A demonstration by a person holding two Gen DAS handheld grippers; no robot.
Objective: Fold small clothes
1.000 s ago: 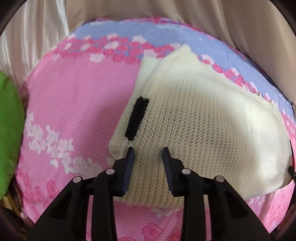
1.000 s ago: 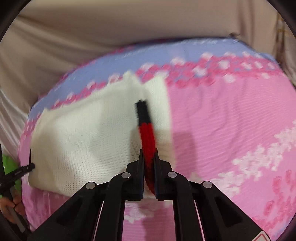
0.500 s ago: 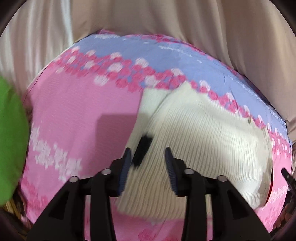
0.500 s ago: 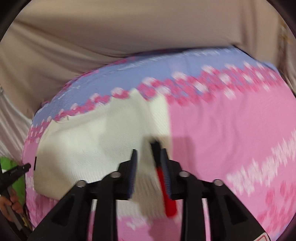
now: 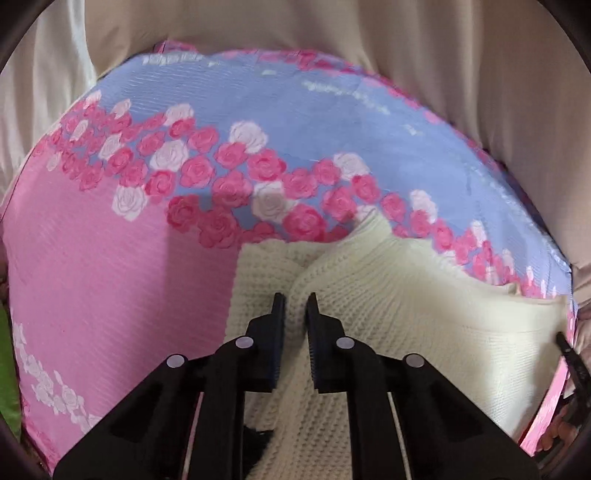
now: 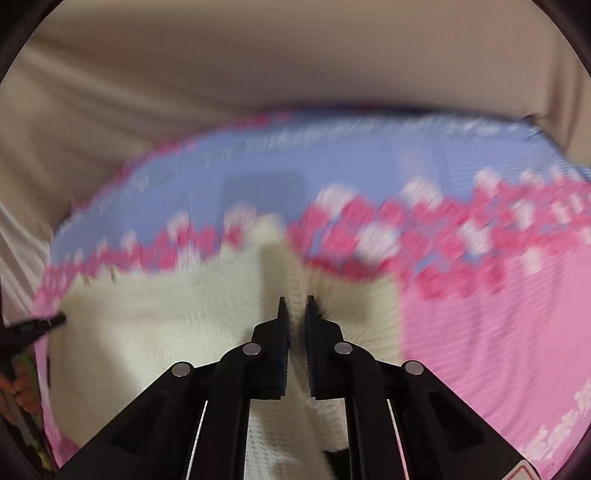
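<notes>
Both the left gripper (image 5: 294, 308) and right gripper (image 6: 295, 308) are pinching the soft, floppy cream knit sweater (image 5: 424, 314) by raised folds, likely light and stretchy.

Bed in front of me covered with a floral sheet (image 5: 110, 266): mostly pink, with a periwinkle blue band (image 5: 295, 110) across the far end and a row of pink and white roses (image 5: 229, 173) between the two. More white roses sit near the left edge. Behind the bed hangs beige draped fabric (image 5: 332, 33), creased, filling the whole background. A green item (image 5: 7, 369) shows at my far left edge, can't tell what. Soft indoor light; my right view is motion-blurred.
</notes>
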